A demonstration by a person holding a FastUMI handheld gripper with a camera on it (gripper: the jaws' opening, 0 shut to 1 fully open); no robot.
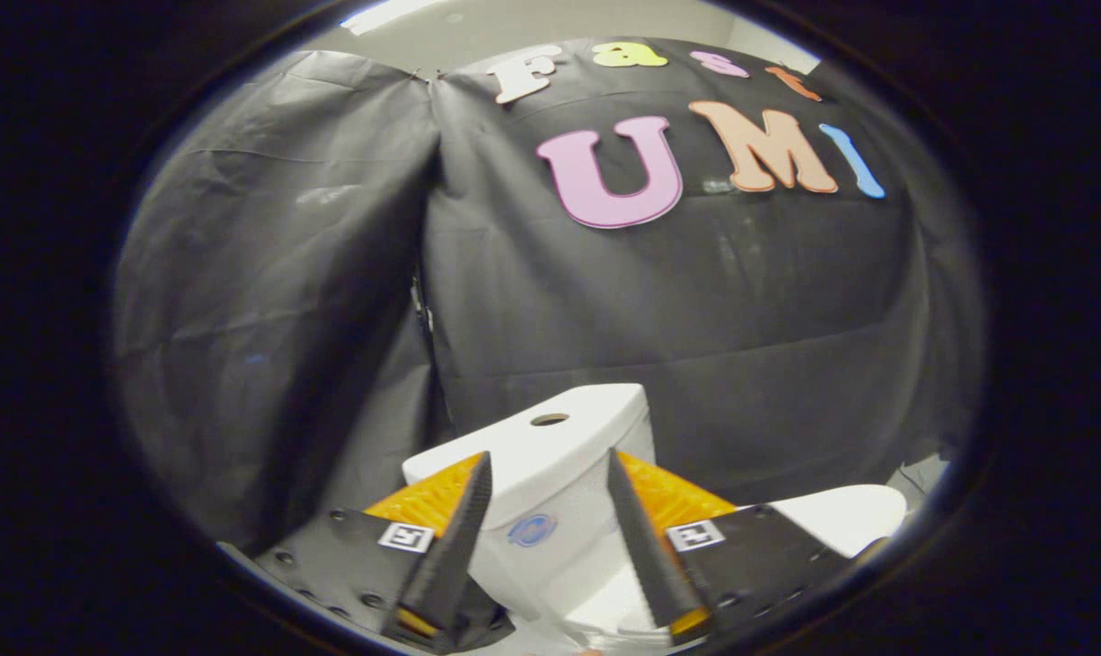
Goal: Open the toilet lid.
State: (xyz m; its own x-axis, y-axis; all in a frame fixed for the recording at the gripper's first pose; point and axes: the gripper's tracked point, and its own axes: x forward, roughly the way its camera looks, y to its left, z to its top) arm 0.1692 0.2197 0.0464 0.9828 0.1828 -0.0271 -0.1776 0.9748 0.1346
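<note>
A white toilet stands in front of the black cloth wall. Its tank (550,465), with a round hole (549,419) in its top, shows beyond and between my fingertips. The white closed lid (847,515) runs from the tank's foot off to the right, mostly hidden behind my right finger (646,538). A further bit of that white surface (605,597) shows low down between the fingers. My gripper (549,456) is open, its fingers spread wide with nothing between them, and it touches neither tank nor lid.
Black cloth walls (678,310) close in behind and to the left of the toilet, meeting at a seam (427,273). A pale bit of something (920,474) shows at the far right past the lid.
</note>
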